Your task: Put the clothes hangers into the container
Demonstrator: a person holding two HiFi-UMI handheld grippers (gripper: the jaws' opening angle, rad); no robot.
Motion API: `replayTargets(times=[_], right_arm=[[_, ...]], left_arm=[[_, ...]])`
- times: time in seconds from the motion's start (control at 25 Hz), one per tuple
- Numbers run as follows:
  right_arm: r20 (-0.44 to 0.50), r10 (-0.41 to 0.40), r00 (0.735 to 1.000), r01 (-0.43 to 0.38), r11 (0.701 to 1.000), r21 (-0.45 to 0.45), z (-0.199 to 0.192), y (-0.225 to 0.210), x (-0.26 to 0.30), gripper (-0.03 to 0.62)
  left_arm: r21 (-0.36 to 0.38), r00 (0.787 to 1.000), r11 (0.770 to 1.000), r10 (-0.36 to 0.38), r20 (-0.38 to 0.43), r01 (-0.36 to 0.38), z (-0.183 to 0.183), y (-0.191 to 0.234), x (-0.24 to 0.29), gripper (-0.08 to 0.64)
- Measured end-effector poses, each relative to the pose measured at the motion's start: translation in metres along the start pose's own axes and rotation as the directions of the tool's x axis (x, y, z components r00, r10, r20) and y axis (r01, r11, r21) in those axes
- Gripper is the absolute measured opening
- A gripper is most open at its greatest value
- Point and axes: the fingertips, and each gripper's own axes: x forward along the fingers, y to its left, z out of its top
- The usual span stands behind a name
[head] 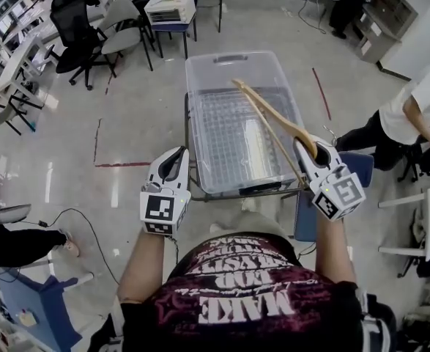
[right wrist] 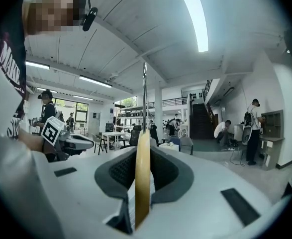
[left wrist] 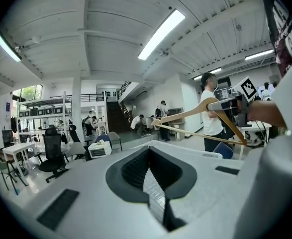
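Your right gripper (head: 308,151) is clamped on the wooden hanger (head: 267,116) close to its hook. The hanger's arm slants away to the far left, above the clear container (head: 222,56) in front of you. Lower it until the frame lies along the container's floor, inside the walls, and only then release it, so it cannot catch on the rim. Your left gripper (head: 175,158) hovers at the container's near left corner with its jaws narrowly apart and empty. Hold it clear.

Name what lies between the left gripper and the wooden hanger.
The head view shows the bare floor of the clear container between the left gripper and the hanger, which the right gripper holds.
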Motion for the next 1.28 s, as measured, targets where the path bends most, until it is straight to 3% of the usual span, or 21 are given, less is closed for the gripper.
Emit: replayTargets(times=[0.56, 1.0, 1.28], right_arm=[[-0.055, 0.097, 0.994, -0.094, 0.994, 0.050, -0.033, -0.035, 0.082, 0.060], [-0.118, 0.119, 0.986, -0.107, 0.989, 0.098, -0.076, -0.097, 0.136, 0.060], [-0.193, 0.140, 0.971, -0.117, 0.985, 0.129, -0.114, -0.121, 0.169, 0.060]], left_arm=[[-0.009, 0.992, 0.994, 0.113, -0.050, -0.113, -0.008, 0.039, 0.029, 0.006], [0.020, 0.991, 0.995, 0.102, -0.087, -0.100, -0.008, 0.034, 0.103, 0.006], [-0.018, 0.990, 0.994, 0.107, -0.094, -0.109, -0.009, 0.037, 0.133, 0.006]])
